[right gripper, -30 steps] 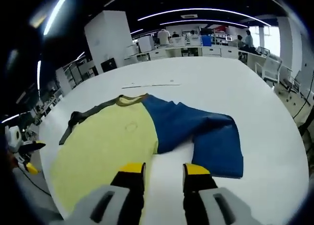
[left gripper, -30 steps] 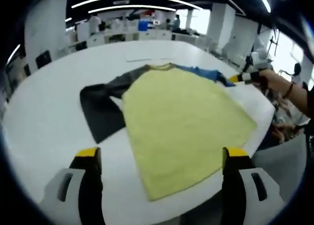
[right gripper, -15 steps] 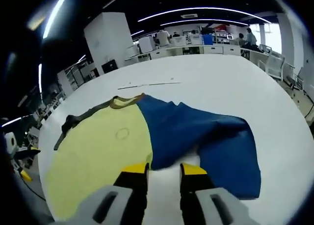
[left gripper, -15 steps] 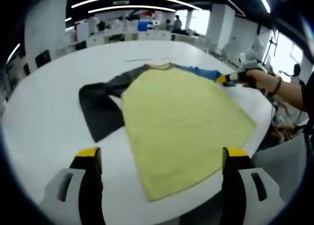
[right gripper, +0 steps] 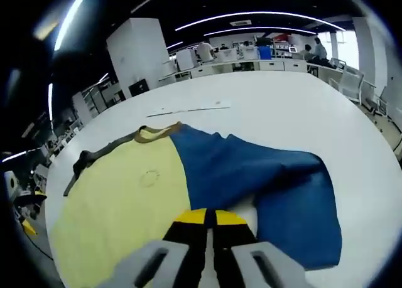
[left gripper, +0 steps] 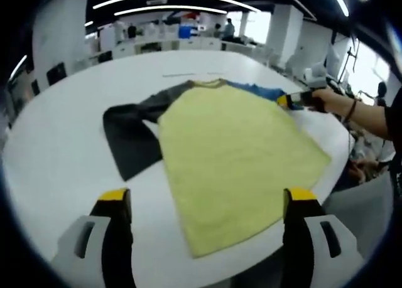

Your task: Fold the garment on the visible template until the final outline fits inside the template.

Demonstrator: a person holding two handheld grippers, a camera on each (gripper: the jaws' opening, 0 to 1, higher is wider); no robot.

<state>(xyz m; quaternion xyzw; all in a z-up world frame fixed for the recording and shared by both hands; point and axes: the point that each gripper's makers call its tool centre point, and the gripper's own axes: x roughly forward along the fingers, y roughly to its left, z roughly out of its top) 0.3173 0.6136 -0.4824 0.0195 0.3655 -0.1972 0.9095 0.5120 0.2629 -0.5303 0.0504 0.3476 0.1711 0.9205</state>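
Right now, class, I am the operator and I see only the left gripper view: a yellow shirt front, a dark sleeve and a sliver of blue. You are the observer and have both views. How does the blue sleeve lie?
Observer: The blue sleeve is wide and lies flat on the white table, bent at the elbow.
Operator: And the right gripper?
Observer: The right gripper has its jaws together at the sleeve's lower edge, by the armpit. I cannot tell whether cloth is pinched.
Operator: Anything on the yellow front?
Observer: A small round mark on the chest.
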